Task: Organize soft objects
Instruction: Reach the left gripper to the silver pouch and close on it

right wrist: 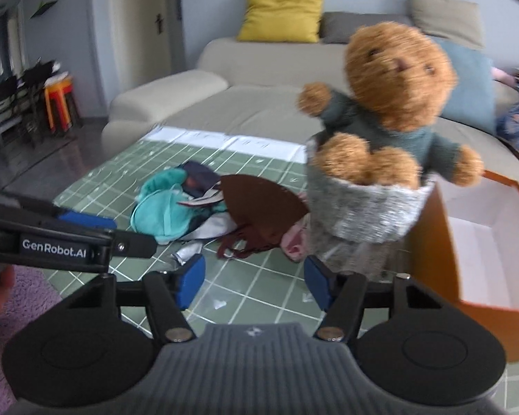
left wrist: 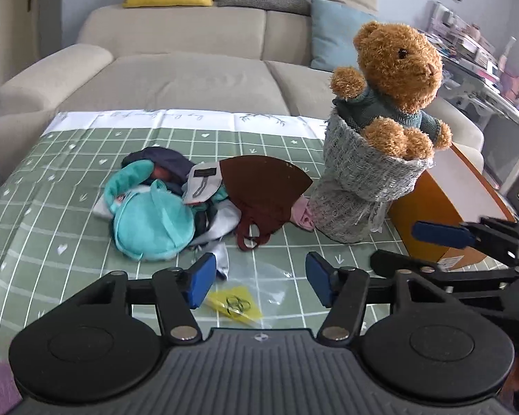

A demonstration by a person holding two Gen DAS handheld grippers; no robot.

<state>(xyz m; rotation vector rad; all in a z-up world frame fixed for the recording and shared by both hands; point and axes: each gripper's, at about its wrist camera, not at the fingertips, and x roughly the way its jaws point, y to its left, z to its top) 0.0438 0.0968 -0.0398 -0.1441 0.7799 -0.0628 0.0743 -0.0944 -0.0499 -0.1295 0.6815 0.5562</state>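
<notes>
Left hand-held gripper [left wrist: 257,282] part open, empty, right hand-held gripper [right wrist: 254,285] likewise, above tablecloth [left wrist: 34,180]

Brown teddy bear [left wrist: 398,65] w/ teal sweater; speckled grey knit bag [left wrist: 360,180]; green white-grid tablecloth [left wrist: 52,180]; orange box [right wrist: 432,242].

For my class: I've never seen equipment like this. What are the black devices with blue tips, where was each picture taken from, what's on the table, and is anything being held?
They are hand-held grippers, one in each of a person's hands, each carrying a camera that looks along its two blue-tipped fingers. One picture comes from the left gripper, the other from the right gripper; each also catches the other at its edge. On the green checked tablecloth lie a pile of face masks, a teddy bear standing in a grey knitted pouch, and an open orange box. Both grippers stand open, holding nothing.
</notes>
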